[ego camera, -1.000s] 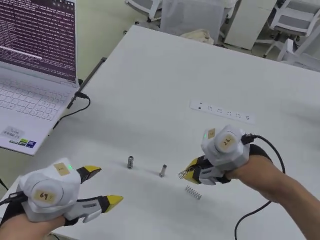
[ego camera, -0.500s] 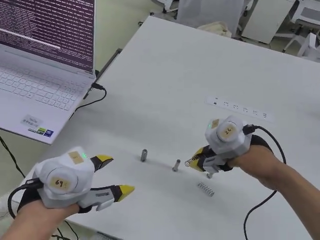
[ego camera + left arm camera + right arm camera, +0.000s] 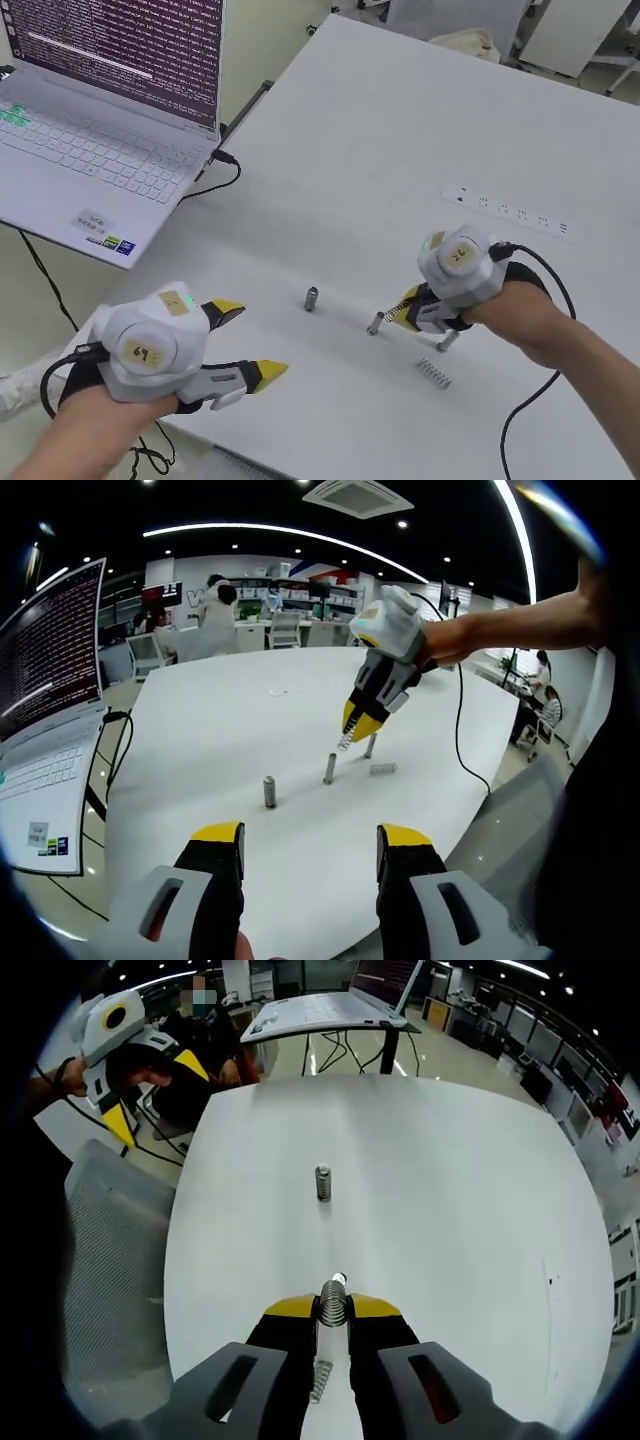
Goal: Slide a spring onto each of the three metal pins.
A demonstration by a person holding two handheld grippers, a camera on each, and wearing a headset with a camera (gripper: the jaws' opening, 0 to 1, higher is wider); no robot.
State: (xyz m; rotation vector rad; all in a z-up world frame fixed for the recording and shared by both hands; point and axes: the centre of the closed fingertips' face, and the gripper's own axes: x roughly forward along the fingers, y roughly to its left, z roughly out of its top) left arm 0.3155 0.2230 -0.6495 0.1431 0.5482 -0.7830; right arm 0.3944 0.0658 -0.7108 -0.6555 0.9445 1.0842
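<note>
In the head view, the tips of my right gripper (image 3: 405, 316) are mostly tucked under its housing, and the third pin (image 3: 447, 340) is half hidden behind it. The right gripper view is clearer: the jaws are clenched on a small coiled spring (image 3: 333, 1306), seen end-on, near the top of the middle pin (image 3: 375, 323). The far pin (image 3: 312, 298) already wears a coil. A loose spring (image 3: 432, 372) lies flat on the white table (image 3: 330, 150). My left gripper (image 3: 310, 836) hangs released, jaws apart, by the table's near edge.

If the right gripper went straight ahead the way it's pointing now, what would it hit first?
Probably the bare metal pin just ahead of the spring in the right gripper; the spring-covered pin stands farther on.
</note>
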